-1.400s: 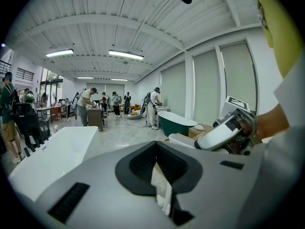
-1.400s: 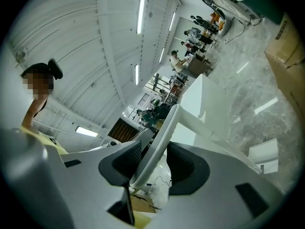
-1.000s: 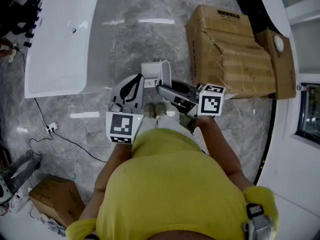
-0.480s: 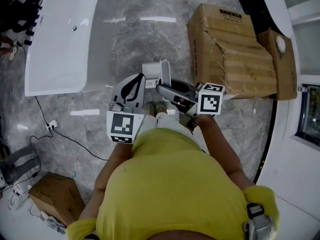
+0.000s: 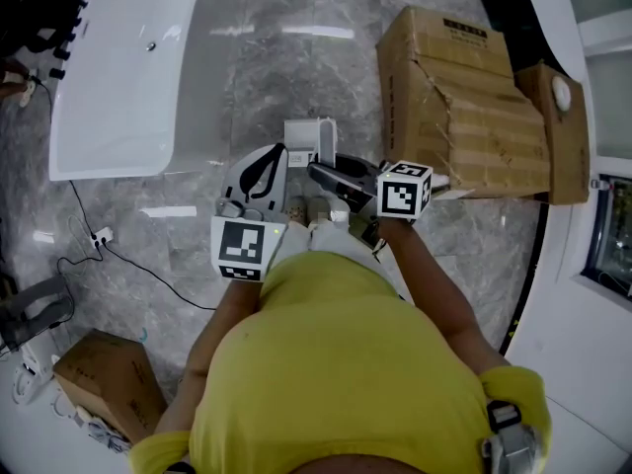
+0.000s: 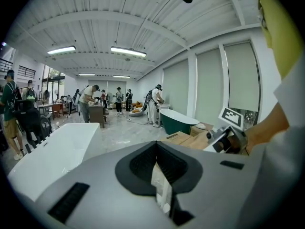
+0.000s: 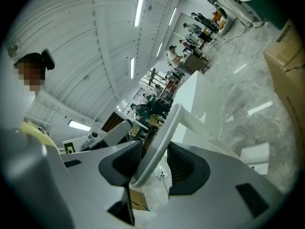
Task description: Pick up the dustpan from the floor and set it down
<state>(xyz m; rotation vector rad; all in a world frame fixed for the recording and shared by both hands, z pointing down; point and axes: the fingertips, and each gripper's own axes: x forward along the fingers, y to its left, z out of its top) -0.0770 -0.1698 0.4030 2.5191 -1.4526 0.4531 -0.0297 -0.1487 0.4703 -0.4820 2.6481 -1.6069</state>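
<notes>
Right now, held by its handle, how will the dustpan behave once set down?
The dustpan looks like thin white plastic, probably light and stiff. The right gripper has only its slim handle between the jaws, so it may swivel. On the glossy floor it might slide.

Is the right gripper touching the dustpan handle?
Touching. In the right gripper view the white dustpan handle lies between the jaws of the right gripper, against one pad.

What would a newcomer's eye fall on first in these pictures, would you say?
The yellow shirt fills the bottom of the head view. Just beyond it, the right gripper clamps the handle of the white dustpan. A white bathtub lies at upper left, a torn cardboard box at upper right.
</notes>
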